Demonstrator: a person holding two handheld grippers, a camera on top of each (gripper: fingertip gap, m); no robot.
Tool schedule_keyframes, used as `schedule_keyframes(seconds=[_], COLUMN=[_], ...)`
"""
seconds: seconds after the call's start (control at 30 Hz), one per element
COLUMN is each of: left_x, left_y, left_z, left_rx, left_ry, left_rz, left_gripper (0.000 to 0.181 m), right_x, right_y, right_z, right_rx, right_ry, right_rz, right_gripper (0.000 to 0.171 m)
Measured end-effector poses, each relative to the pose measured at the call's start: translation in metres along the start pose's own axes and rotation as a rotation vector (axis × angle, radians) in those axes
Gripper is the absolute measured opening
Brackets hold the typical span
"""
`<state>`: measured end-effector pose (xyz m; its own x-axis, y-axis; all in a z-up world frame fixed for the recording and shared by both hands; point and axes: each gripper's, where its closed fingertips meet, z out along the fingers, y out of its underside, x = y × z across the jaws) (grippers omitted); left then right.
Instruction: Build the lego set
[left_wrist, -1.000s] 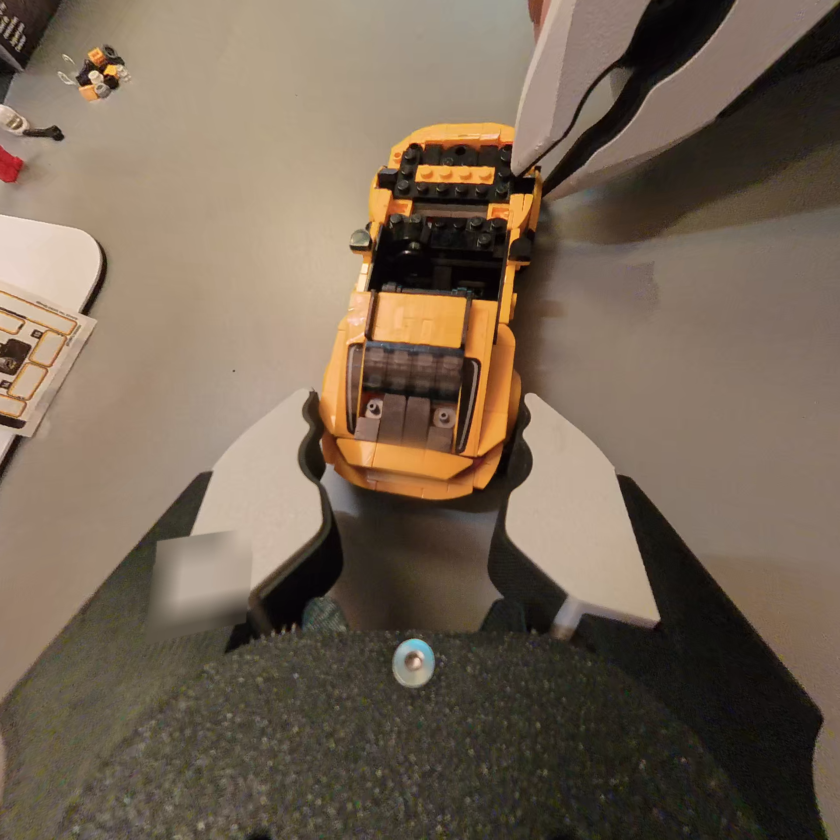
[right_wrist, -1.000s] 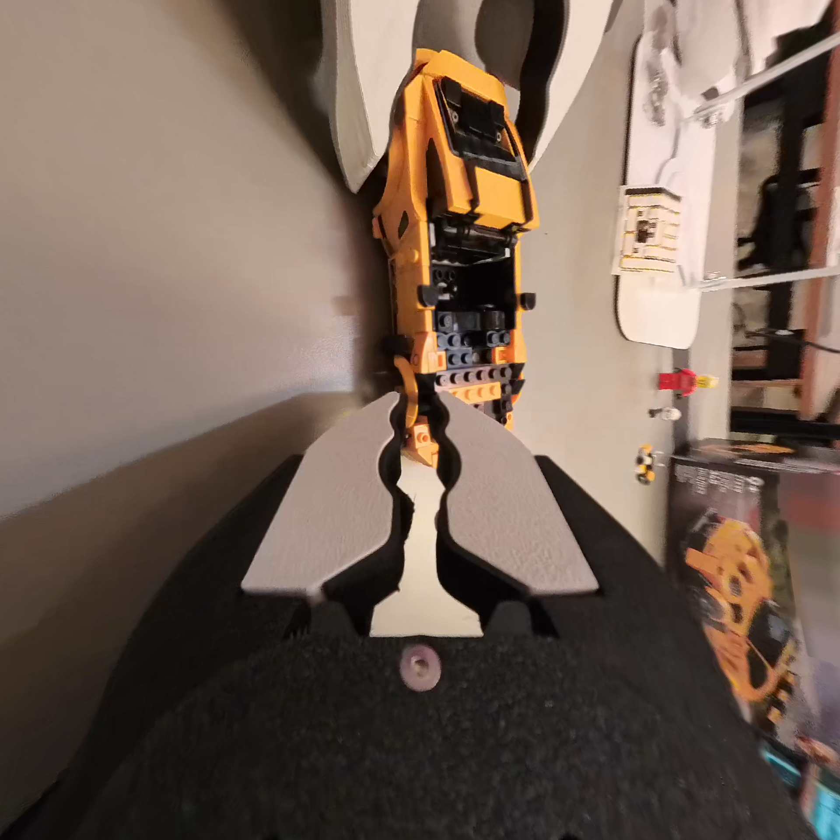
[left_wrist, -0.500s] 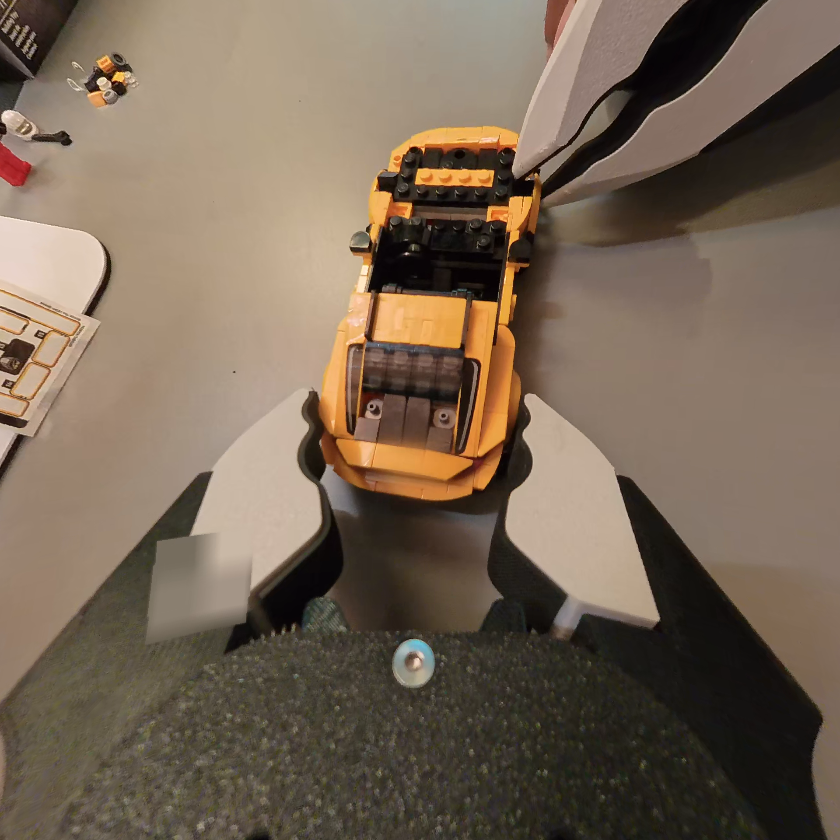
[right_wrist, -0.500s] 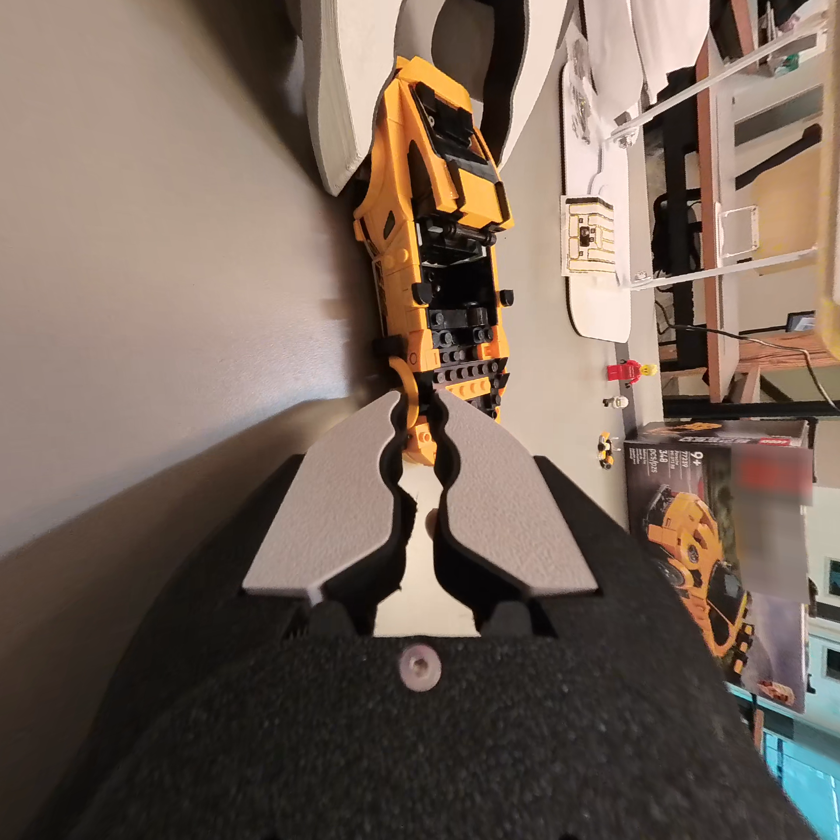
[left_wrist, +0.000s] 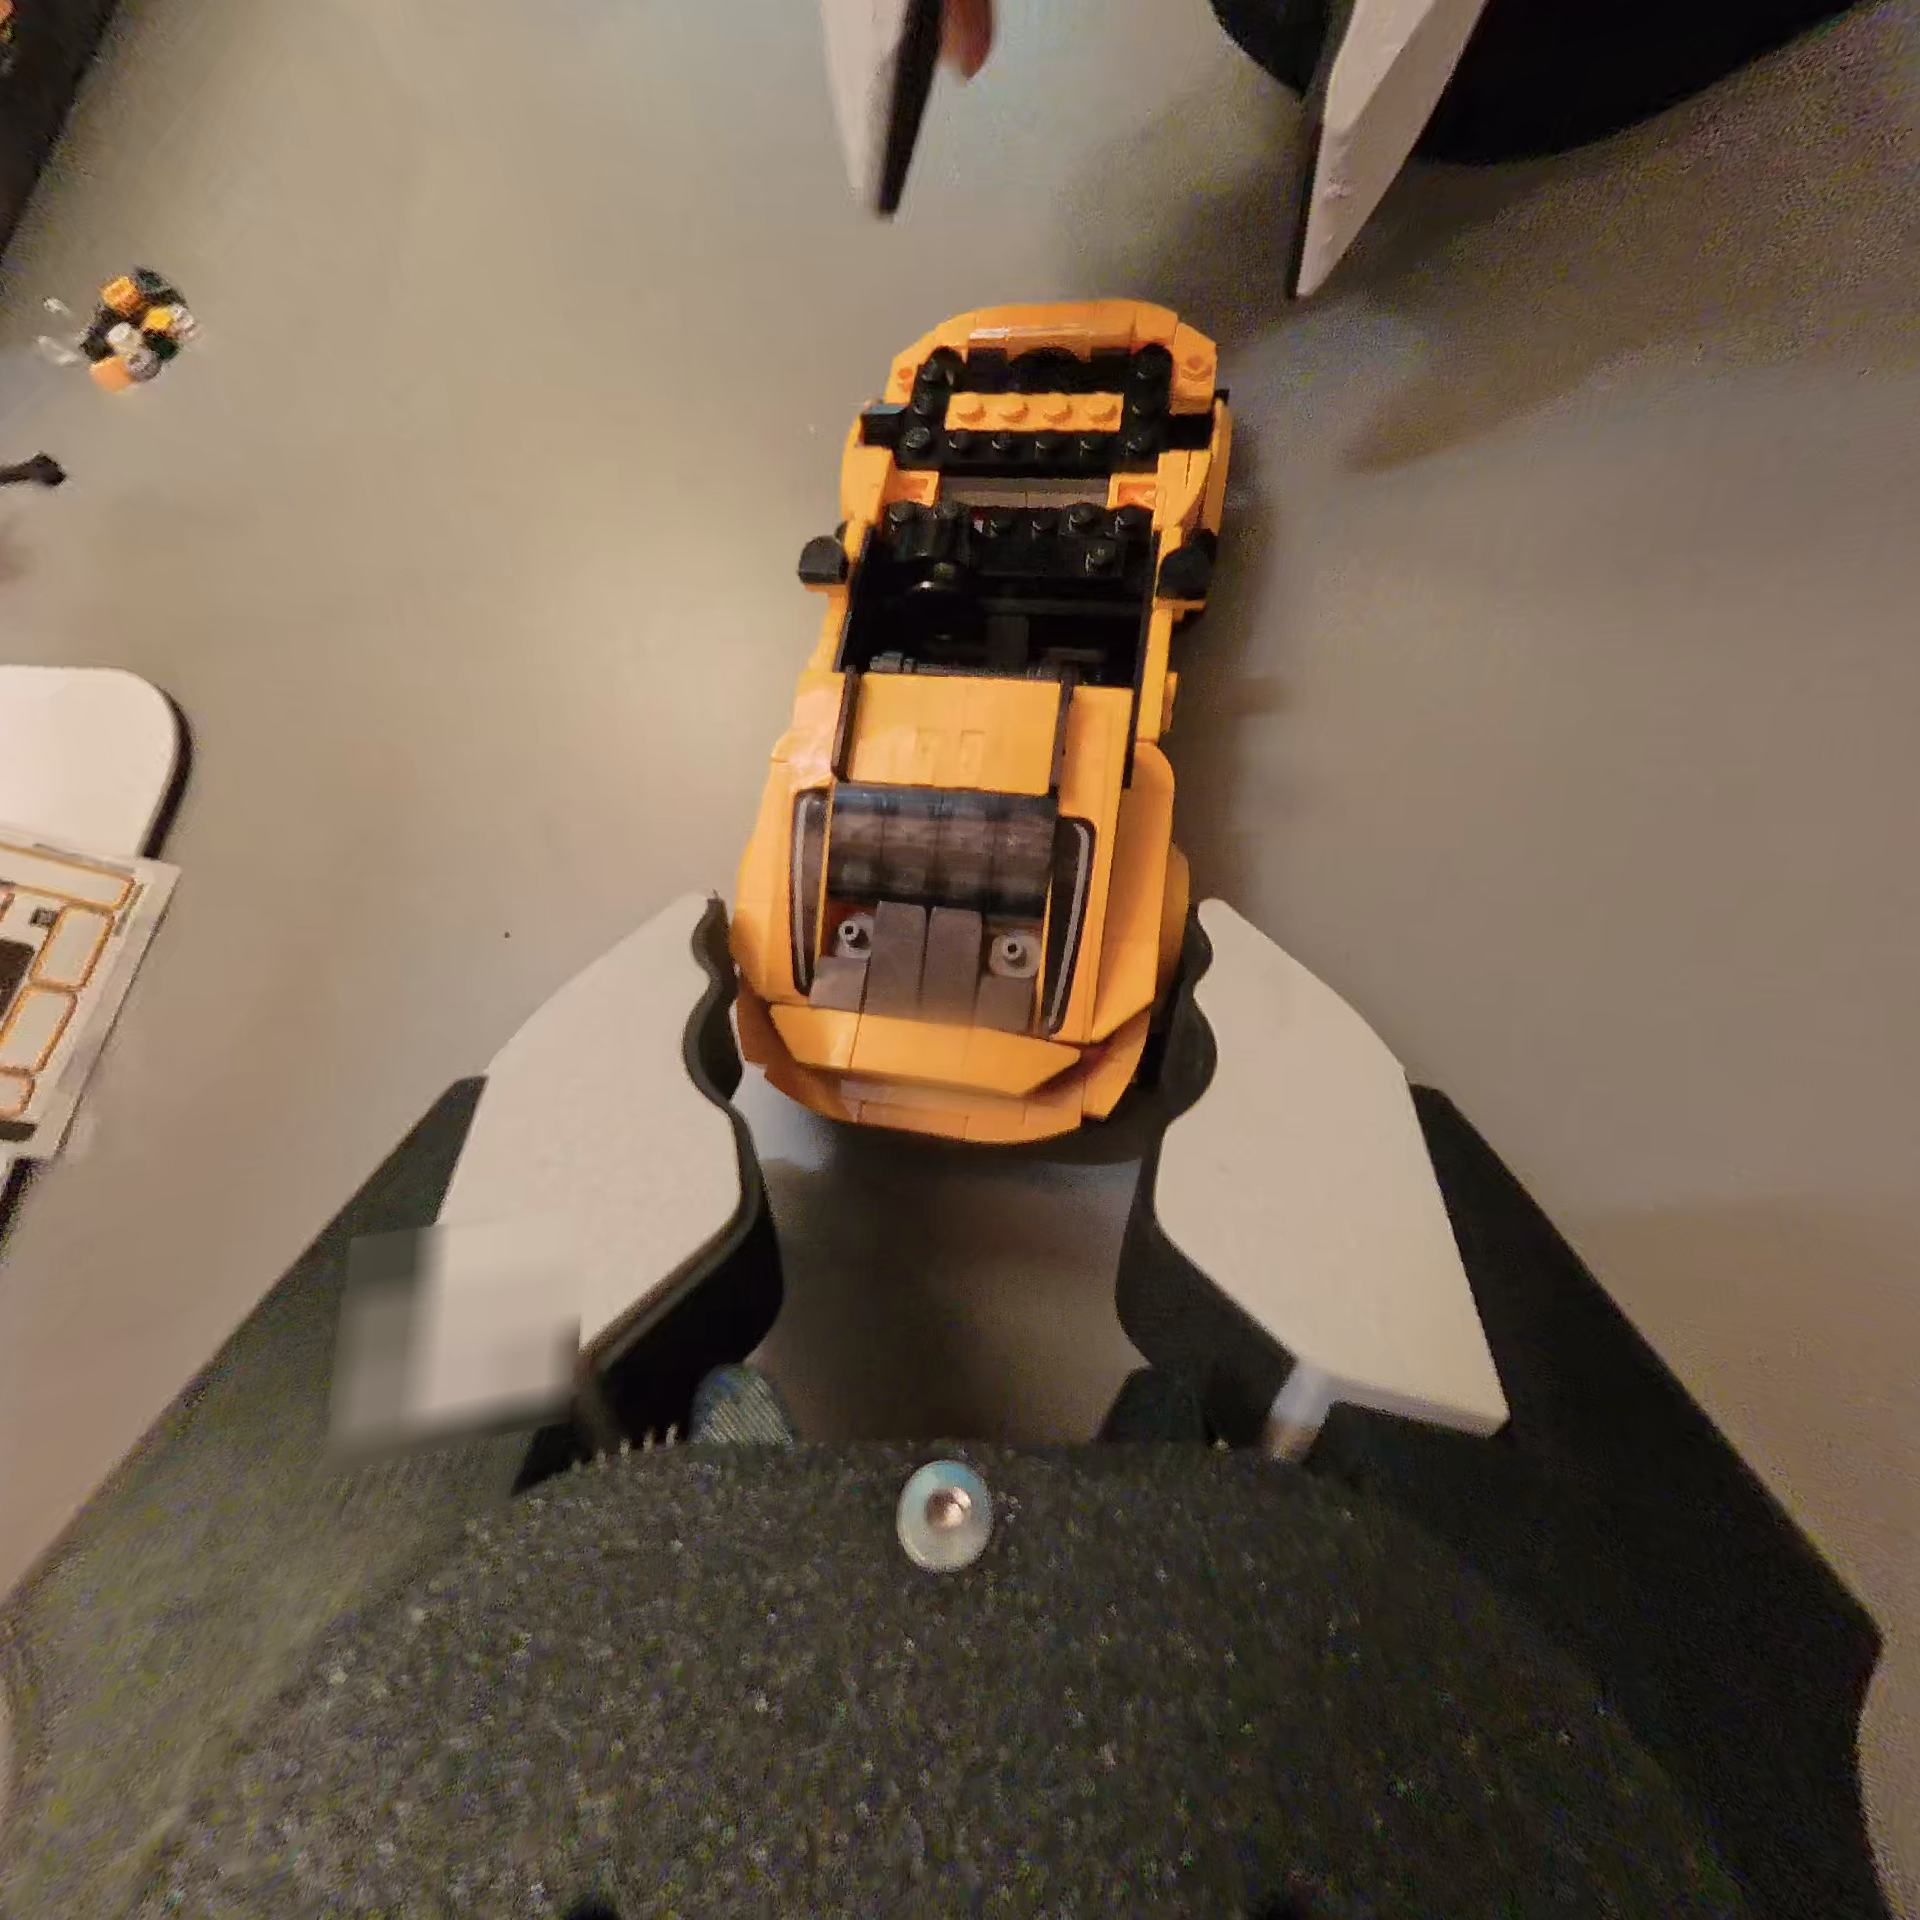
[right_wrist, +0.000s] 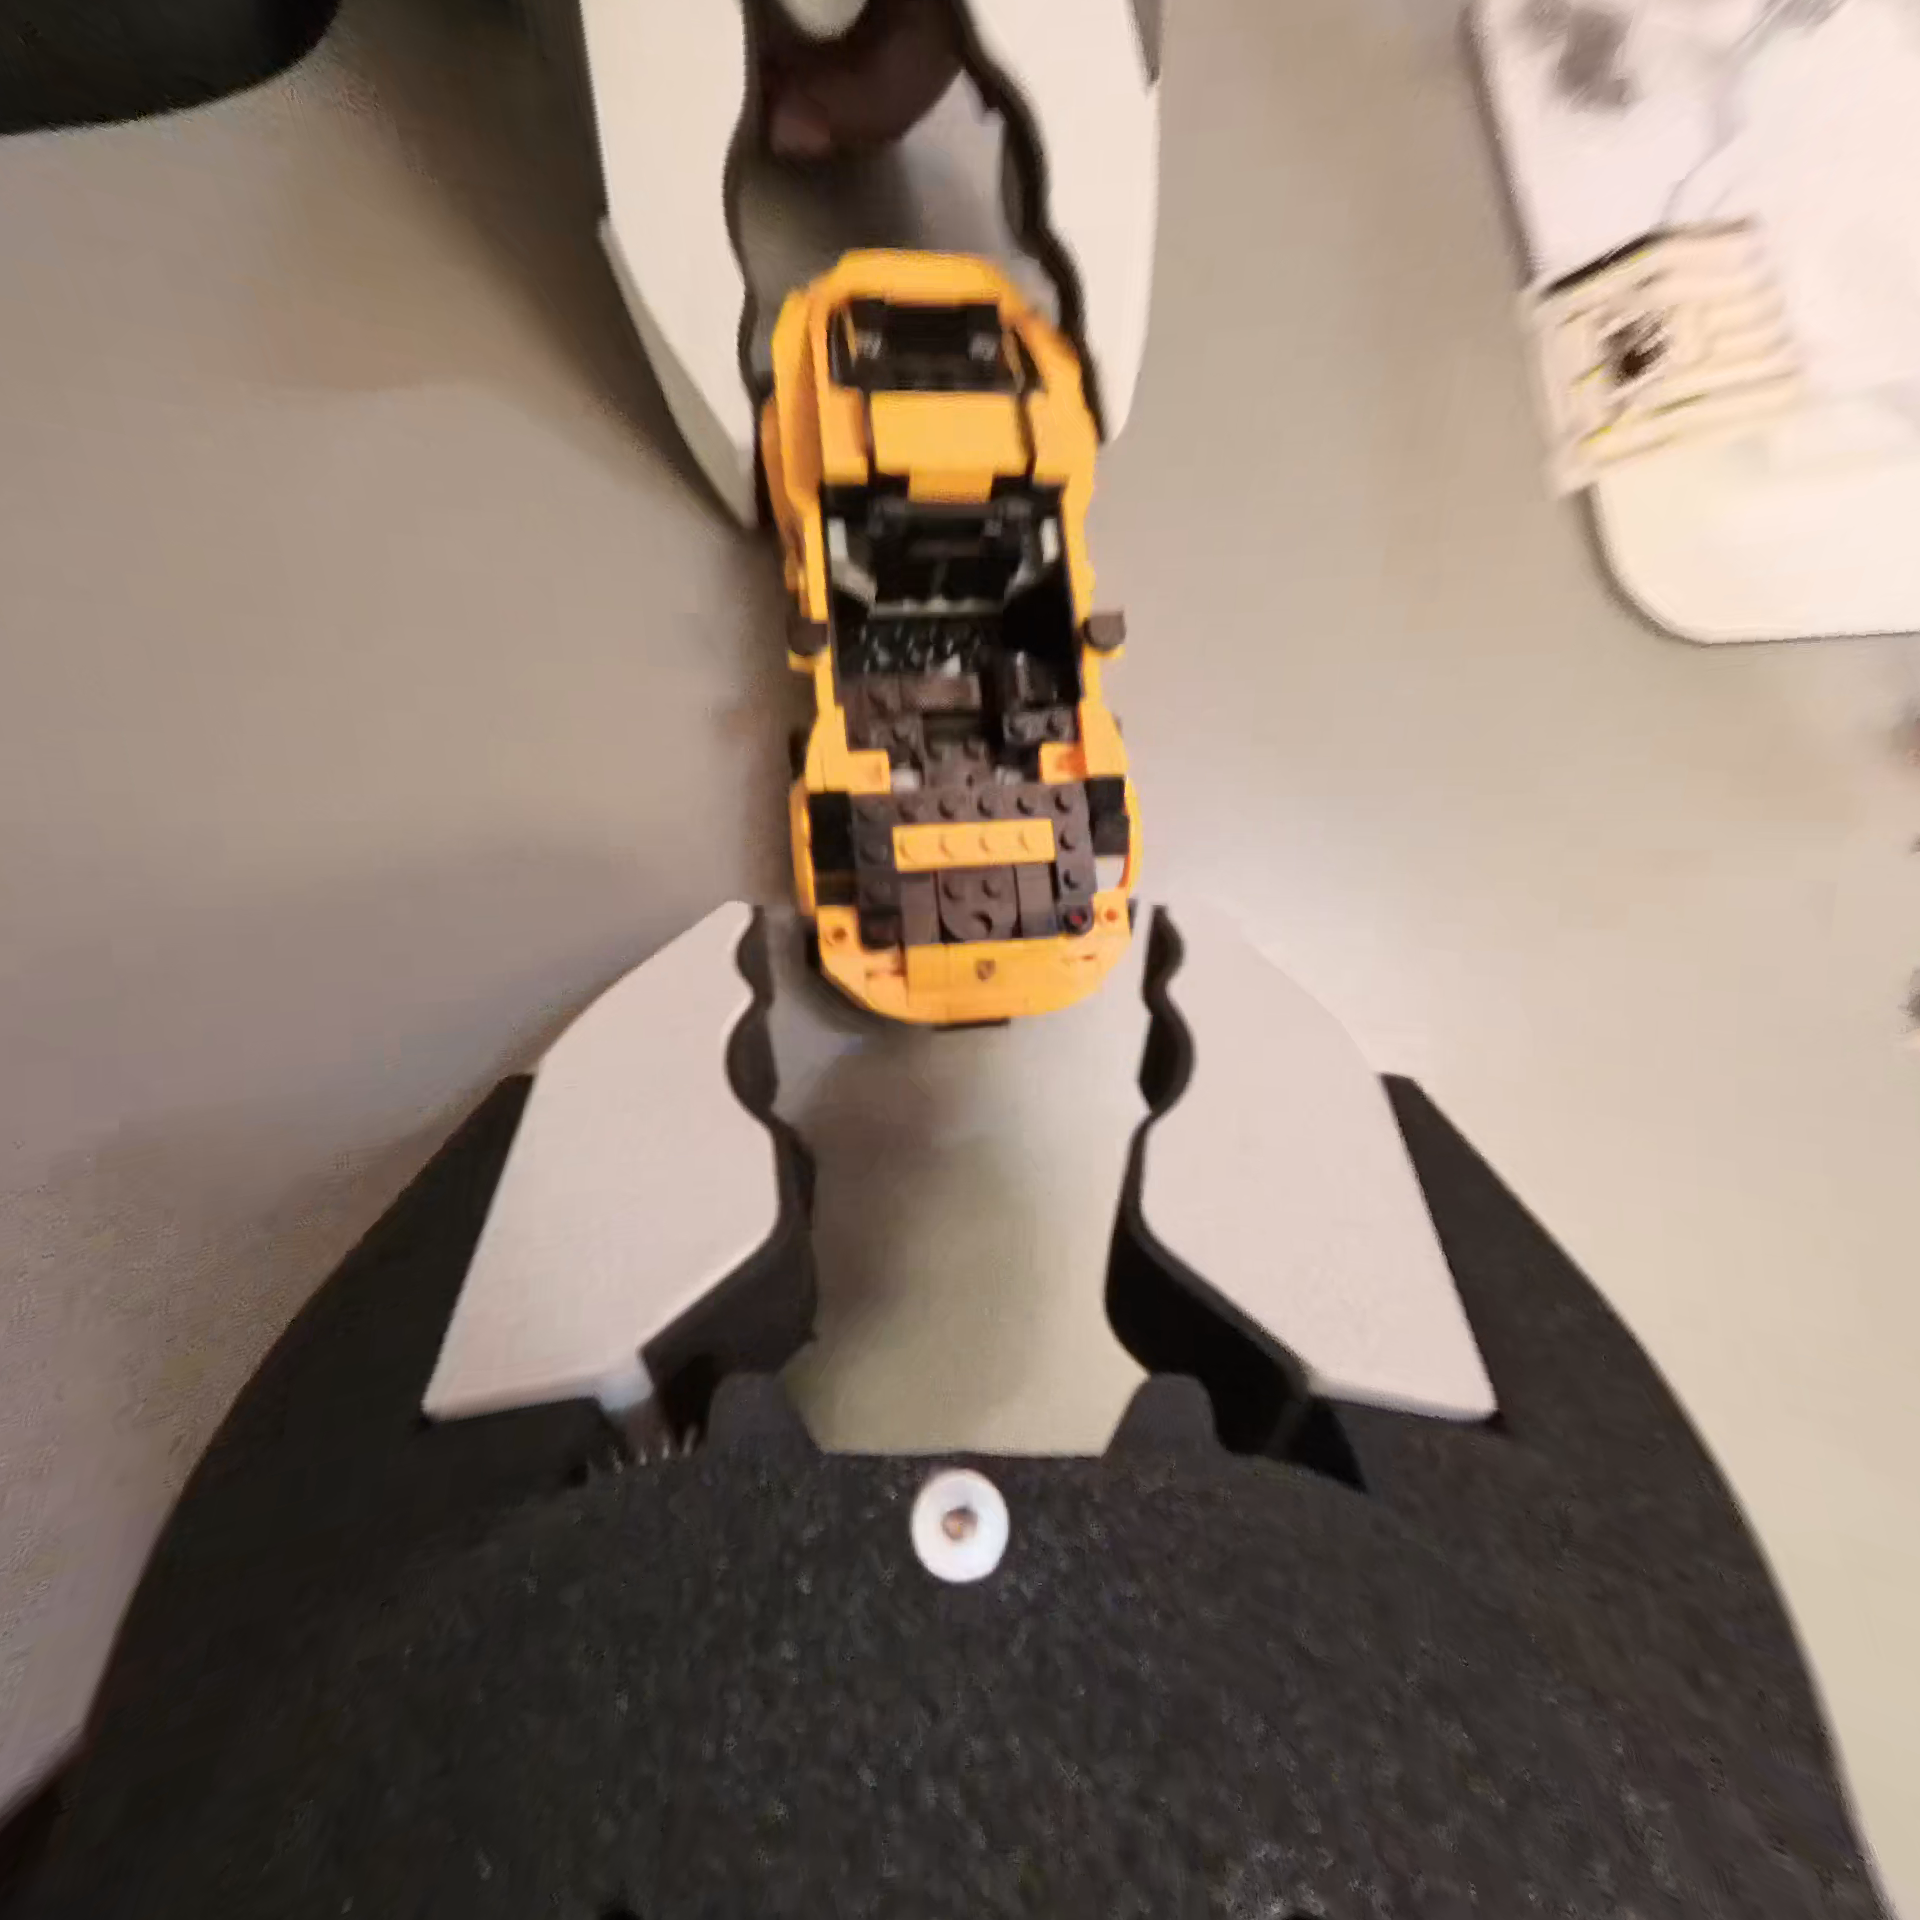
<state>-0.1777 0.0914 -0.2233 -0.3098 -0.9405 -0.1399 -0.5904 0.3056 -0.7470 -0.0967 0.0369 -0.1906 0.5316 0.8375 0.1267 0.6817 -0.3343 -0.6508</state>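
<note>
Grey foam-lined fingers of the left gripper (left_wrist: 956, 1023) sit at the bottom centre of the left wrist view, spread about car-width and flanking the nose of the orange and black brick-built lego car (left_wrist: 997, 717). They look like they're touching or nearly touching its sides, can't tell if they actually squeeze it. The car stands on its wheels on the plain grey desk (left_wrist: 468, 520), mid-frame, cabin roofless with bare studs on the rear deck. Beyond its tail, at the top of the frame, the right gripper (left_wrist: 1091, 218) hovers wide open with nothing in it.

Honestly this thing is light, stiff but snap-apart fragile, so I'd grab low across the solid body sides, not the mirrors.

Further off at upper left sits a small pile of loose orange and black pieces (left_wrist: 130, 327), and a white sticker sheet (left_wrist: 62, 966) at the left edge.
</note>
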Motion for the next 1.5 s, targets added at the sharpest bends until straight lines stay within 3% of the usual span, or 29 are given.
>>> schedule_keyframes(seconds=[0.1,0.17,0.23,0.33,0.43,0.57,0.73,0.83,0.93,1.03,1.1,1.2,1.3,1.33,1.5], left_x=[0.000,-0.001,-0.009,-0.036,-0.056,-0.009,0.049,0.065,0.063,0.059,0.060,0.057,0.049,0.046,0.021], left_y=[-0.001,-0.001,0.000,0.009,0.024,0.007,-0.017,-0.013,0.000,0.005,0.001,0.007,0.009,0.010,0.017], left_z=[0.001,0.001,0.001,-0.008,-0.030,-0.036,-0.034,-0.040,-0.048,-0.051,-0.046,-0.030,-0.020,-0.022,-0.024], left_rx=[0.006,0.003,-0.015,-0.094,-0.183,-0.033,0.034,-0.021,-0.072,-0.074,-0.049,-0.130,-0.184,-0.199,-0.210], left_ry=[0.048,0.069,0.028,-0.167,-0.409,-0.318,-0.164,-0.163,-0.250,-0.309,-0.308,-0.326,-0.317,-0.297,-0.189], left_rz=[0.040,0.058,0.039,-0.041,-0.160,-0.377,-0.468,-0.423,-0.374,-0.379,-0.404,-0.378,-0.329,-0.300,-0.167], left_gripper=[0.080,0.080,0.084,0.086,0.064,0.057,0.072,0.088,0.092,0.092,0.090,0.091,0.083,0.075,0.071], right_x=[-0.002,-0.008,-0.008,-0.011,-0.020,-0.044,-0.086,-0.105,-0.121,-0.124,-0.109,-0.052,-0.006,0.004,0.046], right_y=[0.017,0.021,0.022,0.025,0.031,0.023,-0.004,-0.029,-0.058,-0.075,-0.085,-0.078,-0.064,-0.064,-0.083], right_z=[0.014,0.022,0.023,0.019,0.015,0.013,0.032,0.051,0.069,0.058,0.032,0.004,-0.010,-0.014,-0.029], right_rx=[-0.054,-0.070,-0.083,-0.096,-0.117,-0.124,-0.078,-0.012,0.116,0.218,0.304,0.314,0.317,0.348,0.558], right_ry=[-0.170,-0.210,-0.165,-0.029,0.132,0.246,0.145,0.046,-0.104,-0.229,-0.213,-0.011,0.092,0.114,0.252], right_rz=[0.033,0.033,0.044,0.175,0.318,0.309,0.197,0.085,-0.027,-0.090,-0.075,-0.085,-0.016,0.014,0.130], right_gripper=[0.085,0.073,0.072,0.071,0.066,0.057,0.051,0.047,0.045,0.038,0.038,0.044,0.048,0.048,0.047])
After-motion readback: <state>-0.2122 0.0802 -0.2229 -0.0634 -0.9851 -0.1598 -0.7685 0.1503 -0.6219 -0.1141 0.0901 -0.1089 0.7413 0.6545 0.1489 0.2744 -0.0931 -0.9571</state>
